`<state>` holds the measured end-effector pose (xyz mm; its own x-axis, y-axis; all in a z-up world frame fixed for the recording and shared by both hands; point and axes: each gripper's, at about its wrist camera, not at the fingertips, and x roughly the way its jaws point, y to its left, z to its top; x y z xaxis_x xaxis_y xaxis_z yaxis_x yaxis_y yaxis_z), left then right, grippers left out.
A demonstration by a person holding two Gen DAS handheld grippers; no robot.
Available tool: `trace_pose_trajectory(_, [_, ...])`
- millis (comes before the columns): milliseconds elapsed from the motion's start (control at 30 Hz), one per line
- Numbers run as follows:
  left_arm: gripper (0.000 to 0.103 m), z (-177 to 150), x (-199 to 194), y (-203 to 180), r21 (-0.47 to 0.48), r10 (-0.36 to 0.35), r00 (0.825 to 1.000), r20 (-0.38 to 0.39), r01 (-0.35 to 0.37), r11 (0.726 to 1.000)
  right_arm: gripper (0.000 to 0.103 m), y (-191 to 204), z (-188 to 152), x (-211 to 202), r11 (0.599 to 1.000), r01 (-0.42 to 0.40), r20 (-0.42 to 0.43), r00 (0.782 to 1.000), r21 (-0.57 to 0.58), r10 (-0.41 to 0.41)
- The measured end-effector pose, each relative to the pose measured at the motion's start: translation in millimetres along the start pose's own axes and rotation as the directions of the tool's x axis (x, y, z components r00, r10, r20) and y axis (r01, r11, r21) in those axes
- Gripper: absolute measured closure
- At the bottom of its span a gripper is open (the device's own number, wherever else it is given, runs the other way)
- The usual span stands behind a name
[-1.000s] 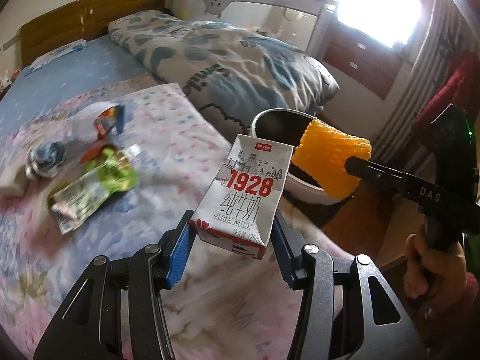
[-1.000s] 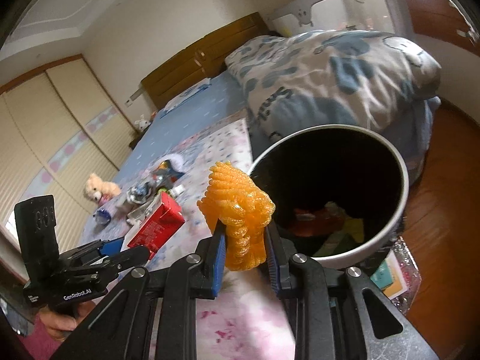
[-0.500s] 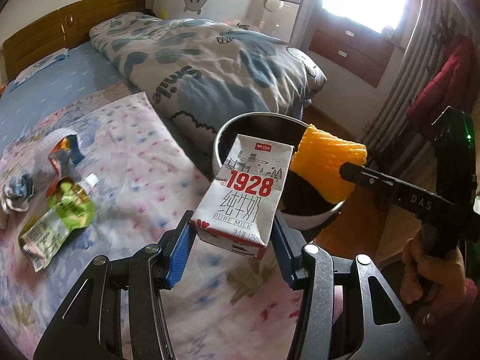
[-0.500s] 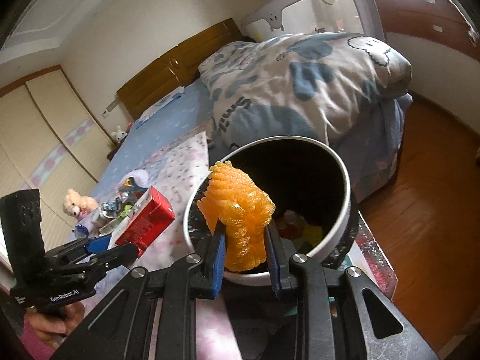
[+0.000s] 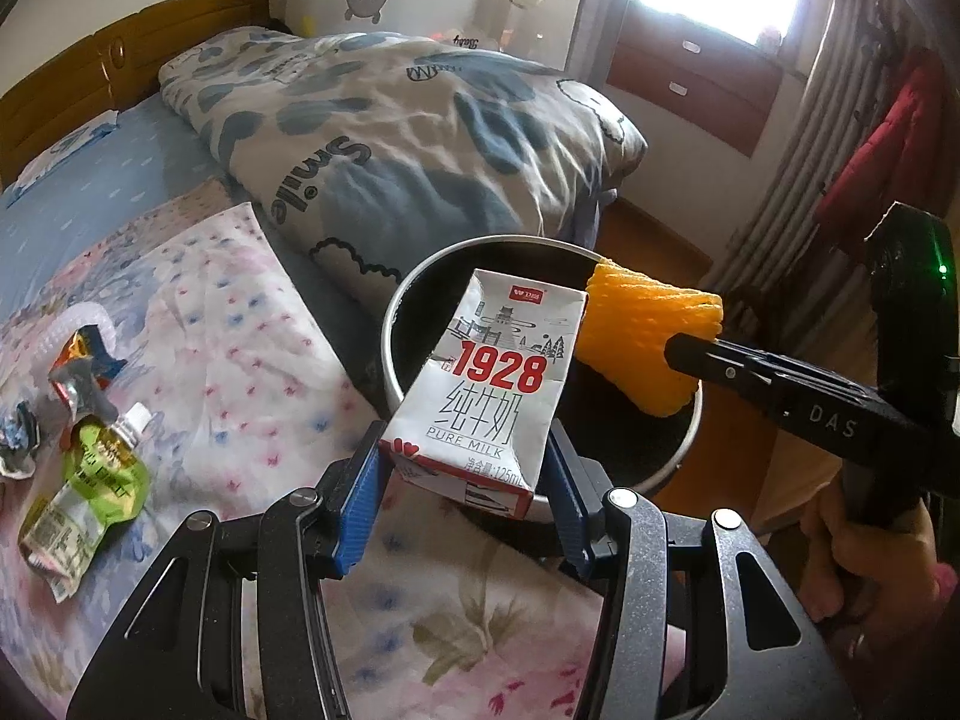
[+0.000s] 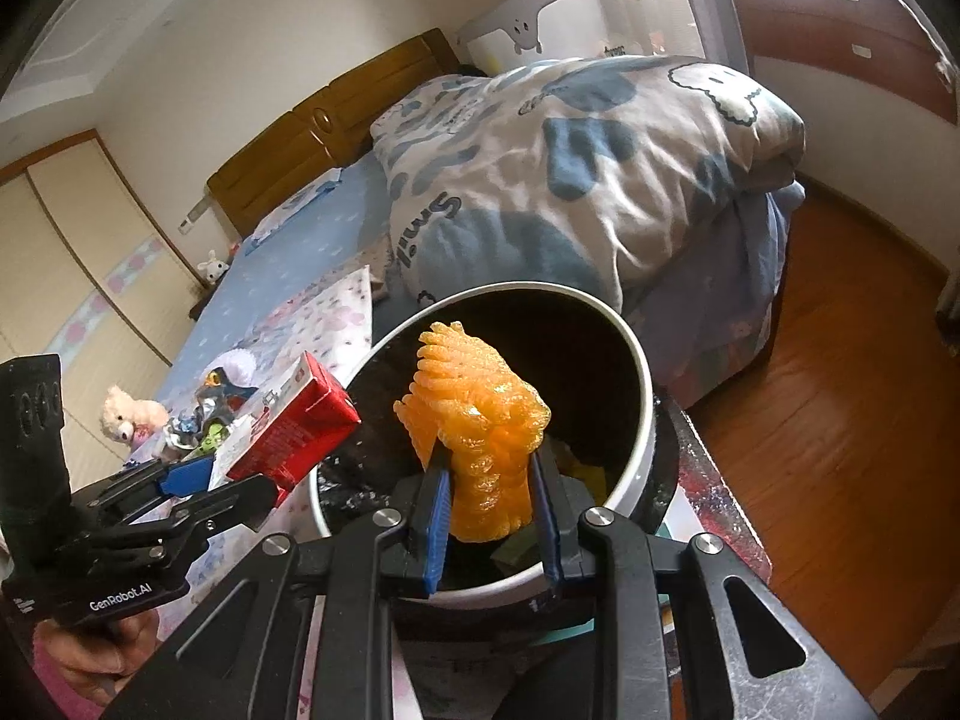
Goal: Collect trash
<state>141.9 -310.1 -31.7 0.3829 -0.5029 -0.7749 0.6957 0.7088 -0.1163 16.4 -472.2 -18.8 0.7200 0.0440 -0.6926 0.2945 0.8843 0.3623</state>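
My left gripper (image 5: 465, 474) is shut on a white and red "1928" milk carton (image 5: 492, 384) and holds it at the near rim of the round trash bin (image 5: 396, 312). The carton also shows in the right wrist view (image 6: 294, 420). My right gripper (image 6: 489, 480) is shut on an orange foam fruit net (image 6: 480, 426) and holds it over the bin's open mouth (image 6: 642, 384). The net also shows in the left wrist view (image 5: 648, 330). Some trash lies inside the bin.
On the flowered sheet (image 5: 240, 324) at the left lie a green drink pouch (image 5: 90, 486) and crumpled wrappers (image 5: 78, 360). A folded blue and white quilt (image 5: 408, 132) lies behind the bin. Wooden floor (image 6: 840, 408) is to the right.
Both grippers have moved with their loads toward the bin. The bin looks closer and larger in both views, and the net now hangs over its opening.
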Motion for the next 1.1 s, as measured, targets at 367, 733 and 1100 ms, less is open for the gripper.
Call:
trace_pose_trajectory(367, [0.054,6,14,-3,0.011,0.010,1.000,-0.020,-0.010,1.000,0.078,-8,6,8,1.000,0.010,-0.009,1.000,0.008,-0.010])
trace_pose_trajectory(733, [0.054,11,24,-8,0.022,0.012,1.000,-0.028,-0.011,1.000,0.076,-11,12,14,1.000,0.018,-0.023,1.000,0.002,-0.018])
trace_pose_trajectory(1100, [0.044,10,22,-3,-0.013,-0.022,0.999,-0.026,0.021,1.000,0.043,-15,18,19,0.999,0.029,-0.021,0.999,0.020,-0.029])
